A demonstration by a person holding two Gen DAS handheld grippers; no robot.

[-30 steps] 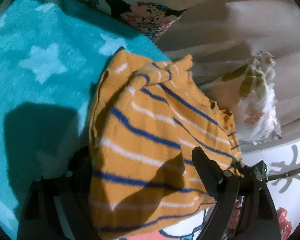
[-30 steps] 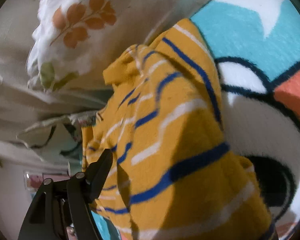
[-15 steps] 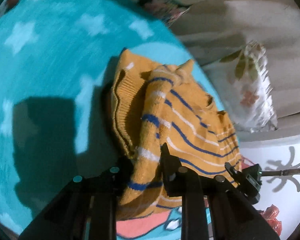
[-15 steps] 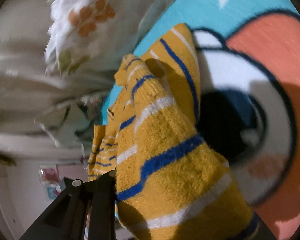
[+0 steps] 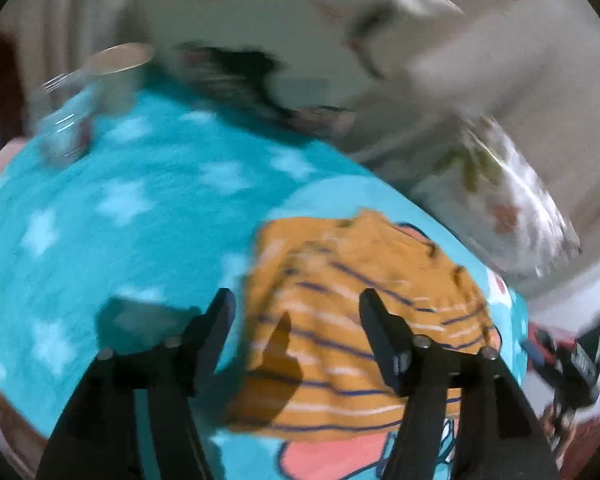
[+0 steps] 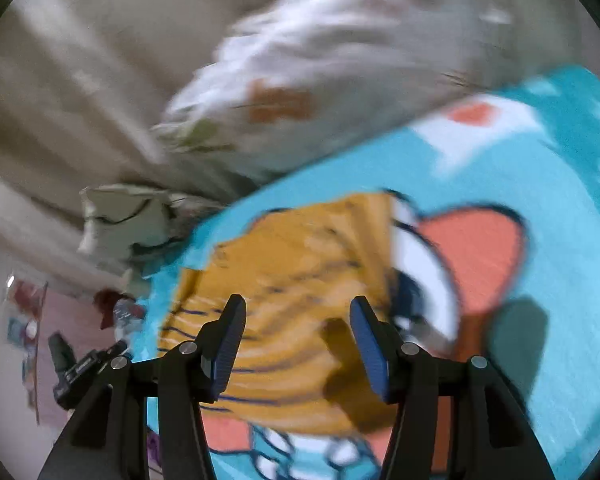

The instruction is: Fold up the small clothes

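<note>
A small orange knit garment with blue and white stripes lies folded and flat on the turquoise star blanket. It also shows in the right wrist view. My left gripper is open and empty, raised above the garment's near left part. My right gripper is open and empty, raised above the garment's near edge. Both views are blurred by motion.
A white floral cloth and beige bedding lie behind the garment; the cloth also shows in the right wrist view. A round container stands at the far left. The blanket has an orange cartoon print.
Both grippers have let go of the garment, opened and pulled back upward. The garment now lies folded on the blanket.
</note>
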